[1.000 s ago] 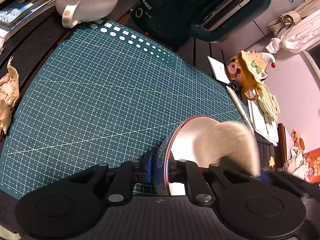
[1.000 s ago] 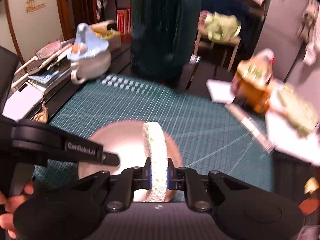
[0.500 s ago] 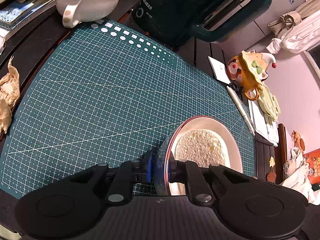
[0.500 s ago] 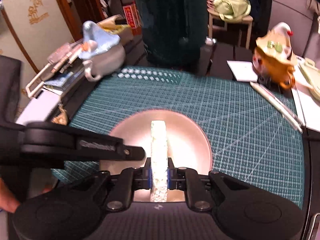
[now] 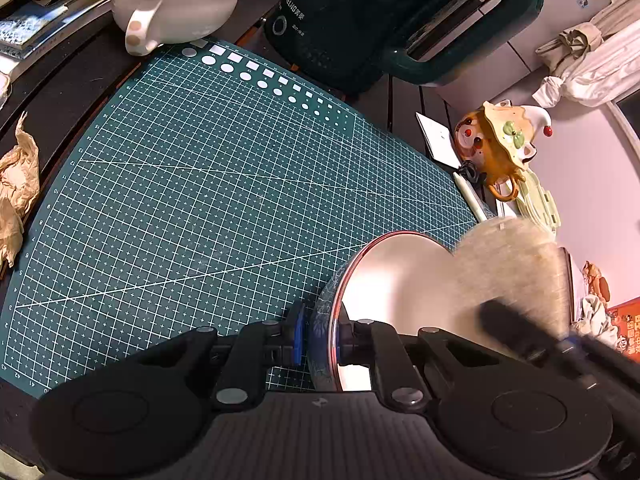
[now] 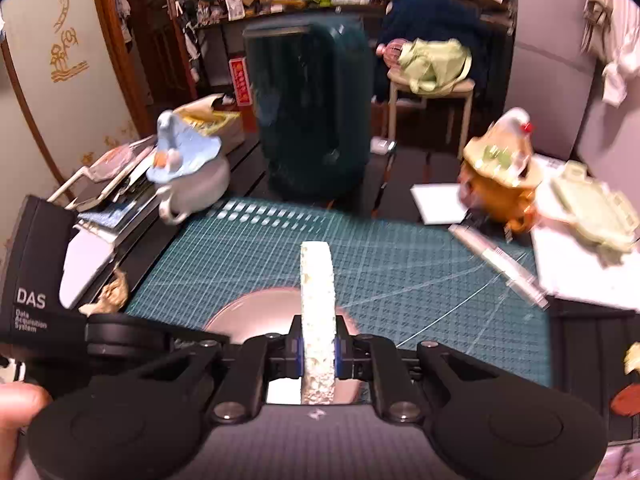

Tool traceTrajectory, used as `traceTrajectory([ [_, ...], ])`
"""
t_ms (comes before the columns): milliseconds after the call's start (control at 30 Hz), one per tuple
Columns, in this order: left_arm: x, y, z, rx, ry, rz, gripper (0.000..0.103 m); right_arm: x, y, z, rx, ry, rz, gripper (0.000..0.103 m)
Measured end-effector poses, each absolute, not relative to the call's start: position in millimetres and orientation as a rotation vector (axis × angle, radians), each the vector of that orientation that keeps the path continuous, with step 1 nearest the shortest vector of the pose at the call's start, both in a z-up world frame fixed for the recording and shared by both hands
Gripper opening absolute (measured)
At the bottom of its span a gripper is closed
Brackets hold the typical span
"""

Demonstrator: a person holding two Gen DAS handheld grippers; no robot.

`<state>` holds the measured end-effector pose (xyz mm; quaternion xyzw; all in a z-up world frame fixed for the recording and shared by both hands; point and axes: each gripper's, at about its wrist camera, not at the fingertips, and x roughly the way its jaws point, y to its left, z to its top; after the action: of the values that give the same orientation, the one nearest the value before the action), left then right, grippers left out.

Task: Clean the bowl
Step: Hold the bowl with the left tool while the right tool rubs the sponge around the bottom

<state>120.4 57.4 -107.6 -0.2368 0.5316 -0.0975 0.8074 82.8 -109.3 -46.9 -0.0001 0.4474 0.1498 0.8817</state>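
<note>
Holding the bowl [image 5: 394,280] by its rim, your left gripper [image 5: 318,340] is pinched tight on the bowl wall, one blue pad outside against the patterned exterior and the other inside. The bowl stands tilted on its edge at the near right corner of the green cutting mat [image 5: 208,184], with its pale interior facing right. Your right gripper [image 6: 318,350] is clamped on the sponge [image 6: 317,312], which stands edge-on between the pads and projects forward over the bowl. In the left wrist view the sponge [image 5: 516,268] appears as a pale blur against the bowl's far rim (motion smear prevents telling whether it touches the interior). The dark surface [image 5: 76,92] under the mat also carries a white teapot [image 5: 176,8] at the far left, a dark green appliance [image 5: 380,20] behind the mat, an orange figurine teapot [image 5: 500,148] at the right, and crumpled brown paper [image 5: 16,188] off the mat's left edge.
</note>
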Motion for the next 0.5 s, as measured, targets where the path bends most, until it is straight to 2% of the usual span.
traceTrajectory([
  [233, 121, 59, -108, -0.504, 1.138, -0.215, 0.012, 90, -103, -73, -0.031, 1.017, 0.294, 0.011],
  [500, 121, 59, -108, -0.508, 1.142, -0.214, 0.012, 71, -111, -31, -0.102, 0.854, 0.199, 0.011],
])
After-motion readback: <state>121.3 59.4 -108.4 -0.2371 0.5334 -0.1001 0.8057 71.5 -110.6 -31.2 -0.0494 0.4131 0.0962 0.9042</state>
